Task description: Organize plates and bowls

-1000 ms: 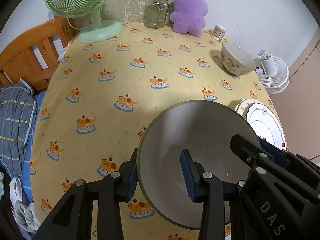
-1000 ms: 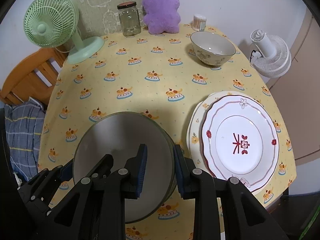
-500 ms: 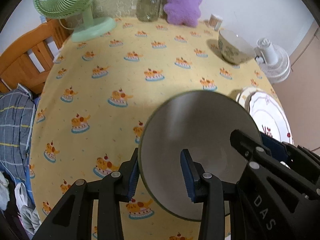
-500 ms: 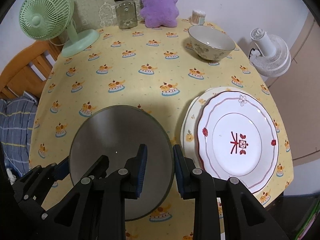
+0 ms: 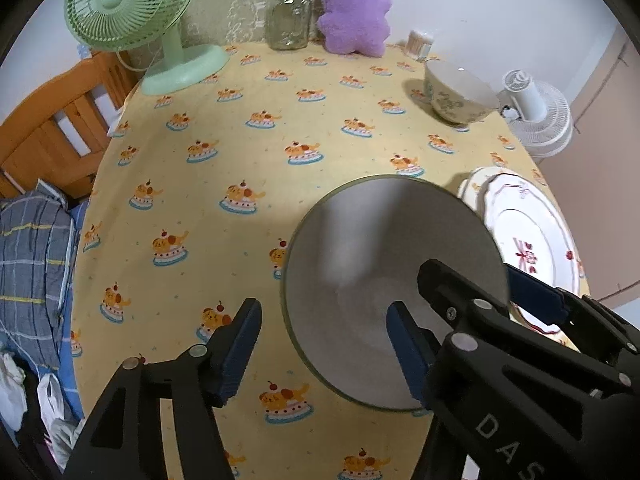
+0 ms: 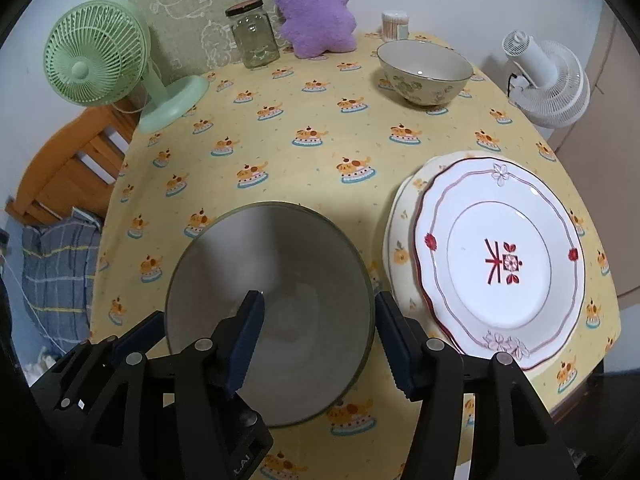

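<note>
A grey bowl [image 5: 380, 248] [image 6: 272, 264] stands on the yellow tablecloth near the front edge. My left gripper [image 5: 322, 344] straddles its left rim and its jaws are opening; the pads stand off the rim. On the opposite rim, my right gripper [image 6: 320, 342] is opening in the same way, pads no longer pressing. To the right lies a white plate with a red pattern [image 6: 500, 260] [image 5: 528, 240], stacked on a cream plate [image 6: 400, 248]. A floral bowl [image 6: 424, 70] [image 5: 456, 96] stands at the back right.
Along the back of the table stand a green fan [image 6: 100, 64], a glass jar [image 6: 256, 40], a purple plush toy [image 6: 316, 12] and a small swab holder [image 6: 394, 26]. Beyond the right edge stands a white fan [image 6: 552, 88]. A wooden bed frame [image 5: 52, 128] with plaid cloth lies left.
Both grippers were shut on the grey bowl's rim and have spread their jaws off it. The bowl has levelled out and now sits on the cloth.
</note>
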A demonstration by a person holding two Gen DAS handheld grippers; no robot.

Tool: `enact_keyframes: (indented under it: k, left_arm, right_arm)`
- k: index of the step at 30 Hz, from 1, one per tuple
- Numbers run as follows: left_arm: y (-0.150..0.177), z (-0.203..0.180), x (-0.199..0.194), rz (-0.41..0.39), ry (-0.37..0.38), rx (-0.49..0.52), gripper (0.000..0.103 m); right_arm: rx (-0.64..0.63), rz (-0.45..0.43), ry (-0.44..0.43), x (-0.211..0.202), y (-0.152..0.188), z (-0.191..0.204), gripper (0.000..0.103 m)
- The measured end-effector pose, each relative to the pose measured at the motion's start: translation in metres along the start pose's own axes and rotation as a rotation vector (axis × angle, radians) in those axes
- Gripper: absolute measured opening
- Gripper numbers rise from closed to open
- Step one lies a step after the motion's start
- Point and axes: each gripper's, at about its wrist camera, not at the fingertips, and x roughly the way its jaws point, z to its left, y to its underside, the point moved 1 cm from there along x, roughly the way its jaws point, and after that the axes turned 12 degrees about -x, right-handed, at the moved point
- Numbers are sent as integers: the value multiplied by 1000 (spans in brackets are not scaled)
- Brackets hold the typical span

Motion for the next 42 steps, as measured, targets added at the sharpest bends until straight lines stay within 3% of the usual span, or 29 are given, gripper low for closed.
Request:
enact_keyframes:
  k: [5, 9, 12, 19, 42]
  left_arm:
    - [-1, -5, -14, -23, 35, 5, 67]
    - [-8, -14, -27, -61, 0, 13, 79]
    - [-14, -21, -36, -119, -16, 20, 79]
    - [-23, -38, -41, -180, -24, -17, 80]
    - [-74, -139, -5, -217, -107, -220, 78]
  right_arm:
    - [3, -29, 15, -19, 1, -2, 69]
    - [9, -72, 17, -36, -4, -8, 71]
    - [6, -111, 7, -46, -10, -12, 77]
    - [-41, -161, 14, -56, -26, -25, 78]
    - [-280, -101, -115, -31, -107, -124, 78]
